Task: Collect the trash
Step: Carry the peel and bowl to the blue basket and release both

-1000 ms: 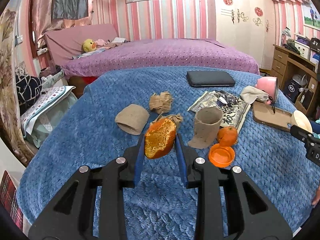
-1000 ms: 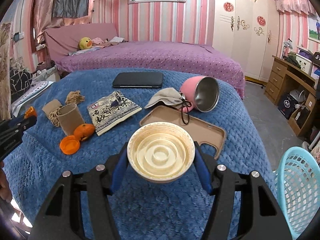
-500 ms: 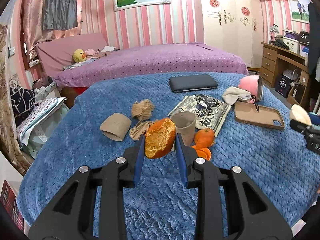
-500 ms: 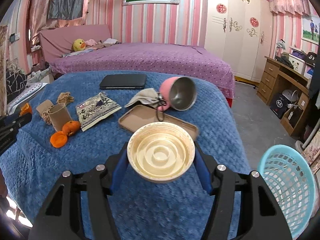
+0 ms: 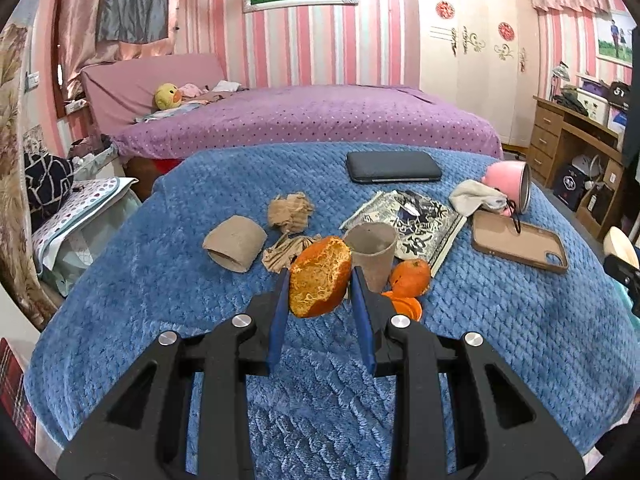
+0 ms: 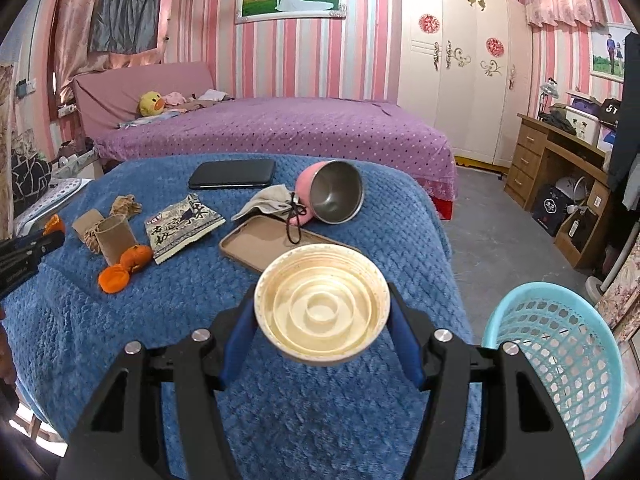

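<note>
Trash lies scattered on the blue blanket (image 5: pixel 168 280), and two pieces are already lifted off it. The left gripper (image 5: pixel 320 292) pinches a torn piece of orange peel (image 5: pixel 319 278) between its blue pads, holding it above the blanket. The right gripper (image 6: pixel 322 312) clamps a cream paper bowl (image 6: pixel 322 305) by its sides, the hollow facing the camera, with the light blue basket (image 6: pixel 560 364) on the floor just to its right.

On the blanket sit a cardboard tube (image 5: pixel 235 243), crumpled brown paper (image 5: pixel 290 211), a paper cup (image 5: pixel 372 254), a whole orange (image 5: pixel 410 278) and an orange lid (image 6: pixel 114 279) beside it, and a printed wrapper (image 5: pixel 412 220). Farther back lie a black phone (image 5: pixel 394 166), a brown phone case (image 5: pixel 520 246), a grey cloth (image 5: pixel 472 199) and a tipped pink cup (image 5: pixel 510 184).
</note>
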A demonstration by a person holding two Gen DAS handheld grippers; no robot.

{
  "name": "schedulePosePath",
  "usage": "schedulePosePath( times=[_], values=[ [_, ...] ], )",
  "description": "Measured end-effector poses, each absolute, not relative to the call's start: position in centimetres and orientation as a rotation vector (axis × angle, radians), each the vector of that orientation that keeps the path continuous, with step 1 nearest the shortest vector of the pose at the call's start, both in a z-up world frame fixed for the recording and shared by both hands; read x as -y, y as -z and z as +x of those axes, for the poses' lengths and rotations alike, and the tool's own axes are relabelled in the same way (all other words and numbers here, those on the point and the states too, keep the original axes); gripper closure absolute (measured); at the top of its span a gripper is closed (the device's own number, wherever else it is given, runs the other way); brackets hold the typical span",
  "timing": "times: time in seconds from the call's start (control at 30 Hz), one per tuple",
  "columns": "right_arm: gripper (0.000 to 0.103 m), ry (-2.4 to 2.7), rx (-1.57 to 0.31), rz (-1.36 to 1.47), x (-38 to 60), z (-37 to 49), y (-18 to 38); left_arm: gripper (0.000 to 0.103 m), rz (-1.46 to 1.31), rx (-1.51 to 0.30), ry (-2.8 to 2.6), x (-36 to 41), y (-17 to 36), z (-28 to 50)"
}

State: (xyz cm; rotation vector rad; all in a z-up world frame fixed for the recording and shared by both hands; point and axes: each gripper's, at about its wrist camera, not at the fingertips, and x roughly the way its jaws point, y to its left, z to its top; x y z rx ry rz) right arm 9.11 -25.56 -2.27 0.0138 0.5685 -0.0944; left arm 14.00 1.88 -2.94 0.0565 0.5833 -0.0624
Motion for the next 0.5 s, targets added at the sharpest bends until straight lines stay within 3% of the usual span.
schedulePosePath(
  times=[0.5],
  values=[
    [0.042, 0.153, -0.535, 0.021, 31.5, 6.3, 1.5, 0.074, 0.088, -0.527, 0.071, 4.7, 1.1, 11.7]
  ],
)
